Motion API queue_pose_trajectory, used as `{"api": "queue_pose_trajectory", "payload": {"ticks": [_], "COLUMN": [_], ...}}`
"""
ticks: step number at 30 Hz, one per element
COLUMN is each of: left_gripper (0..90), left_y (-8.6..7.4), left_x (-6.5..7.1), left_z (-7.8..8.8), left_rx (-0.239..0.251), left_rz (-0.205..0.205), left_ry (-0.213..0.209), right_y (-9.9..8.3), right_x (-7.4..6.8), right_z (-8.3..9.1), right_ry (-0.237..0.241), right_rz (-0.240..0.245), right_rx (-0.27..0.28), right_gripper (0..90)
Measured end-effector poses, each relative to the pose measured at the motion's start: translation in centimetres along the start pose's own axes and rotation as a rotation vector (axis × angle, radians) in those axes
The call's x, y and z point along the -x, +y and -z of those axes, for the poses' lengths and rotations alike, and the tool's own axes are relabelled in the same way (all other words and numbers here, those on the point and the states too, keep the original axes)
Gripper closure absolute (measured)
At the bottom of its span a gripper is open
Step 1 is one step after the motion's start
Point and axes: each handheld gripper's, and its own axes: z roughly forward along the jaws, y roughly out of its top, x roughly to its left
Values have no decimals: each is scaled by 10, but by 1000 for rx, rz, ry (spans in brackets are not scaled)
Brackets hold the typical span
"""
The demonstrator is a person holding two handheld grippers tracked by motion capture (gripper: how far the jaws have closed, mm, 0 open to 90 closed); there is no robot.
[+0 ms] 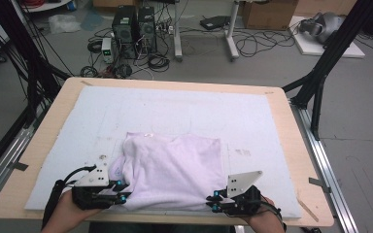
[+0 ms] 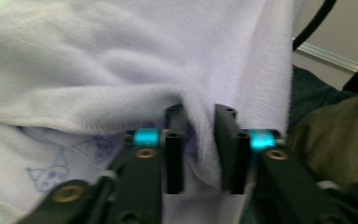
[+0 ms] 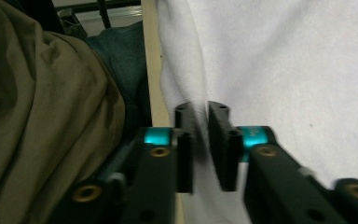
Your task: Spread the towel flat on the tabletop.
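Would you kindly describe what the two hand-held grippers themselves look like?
Each black hand-held gripper, left and right, carries a grey three-cornered plate on top, turquoise cylinders beside its two flat black jaws, brass-coloured screws on the jaw arms, and a trailing black cable.

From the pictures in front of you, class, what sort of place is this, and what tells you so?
Probably a lab or workshop for recording handling tasks: computer towers and loose cables sit on the bare floor, black frame struts flank a padded table, and a person works a white cloth there.
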Motion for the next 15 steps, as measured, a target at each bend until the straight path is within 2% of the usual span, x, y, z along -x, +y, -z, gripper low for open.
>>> {"api": "queue_pose_trajectory", "payload": {"ticks": [2,3,4,6,7,8,9,10,11,12,13,14,15], "left_gripper": [600,600,561,524,510,510,503,504,504,515,528,557,605], "left_y": [4,6,10,20,20,24,31,31,35,38,41,42,42], "left_x": [-10,-13,-20,-34,-34,-41,-52,-52,-62,-71,-80,-95,-95], "left_z": [-1,-1,-2,-3,-3,-5,-8,-8,-11,-14,-17,-22,-22], "left_rx": [15,22,33,59,59,76,84,84,82,79,77,70,70], "left_rz": [16,22,28,39,39,50,54,54,61,75,94,117,117], "left_ry": [22,29,40,84,84,103,114,114,127,141,153,197,197], "right_y": [2,2,6,9,10,10,15,15,16,19,19,19,19], "right_x": [6,6,15,27,32,32,48,48,55,74,82,90,95], "right_z": [5,5,7,9,9,9,6,6,5,-1,-4,-7,-8], "right_ry": [-20,-20,-43,-87,-95,-95,-126,-126,-128,-164,-180,-191,-208], "right_rz": [-16,-16,-35,-45,-57,-57,-74,-74,-80,-91,-108,-125,-130], "right_rx": [45,45,64,70,72,72,75,75,75,66,46,34,33], "right_gripper": [671,671,621,588,588,588,577,577,577,566,559,556,555]}}
